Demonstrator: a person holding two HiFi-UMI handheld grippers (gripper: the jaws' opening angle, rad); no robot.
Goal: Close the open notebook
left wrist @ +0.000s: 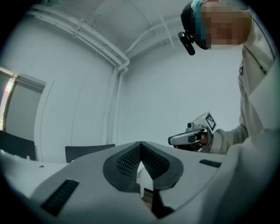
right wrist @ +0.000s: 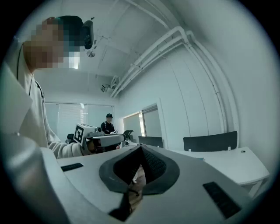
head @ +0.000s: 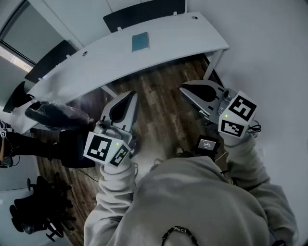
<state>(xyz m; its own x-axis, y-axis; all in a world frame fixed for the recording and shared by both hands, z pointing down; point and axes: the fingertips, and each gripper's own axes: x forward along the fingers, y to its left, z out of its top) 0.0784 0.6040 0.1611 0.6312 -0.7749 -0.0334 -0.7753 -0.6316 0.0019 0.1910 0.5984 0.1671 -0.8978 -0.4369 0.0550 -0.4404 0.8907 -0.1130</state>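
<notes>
A teal notebook [head: 140, 42] lies flat on the white curved table [head: 183, 33], far from both grippers; from here it looks like a single closed rectangle. In the right gripper view only a thin teal sliver of the notebook [right wrist: 200, 159] shows on the tabletop. My left gripper [head: 133, 95] hangs over the wooden floor short of the table's front edge, jaws together with nothing between them. My right gripper [head: 185, 88] is level beside it, also shut and empty. In each gripper view the jaws meet at the tip: left gripper [left wrist: 141, 144], right gripper [right wrist: 140, 148].
Dark chairs [head: 144, 12] stand behind the table, and another chair [head: 50, 58] is at its left end. Black office chairs [head: 36, 211] sit at lower left. A table leg [head: 215, 63] is near the right gripper. A person [right wrist: 108, 124] stands far off.
</notes>
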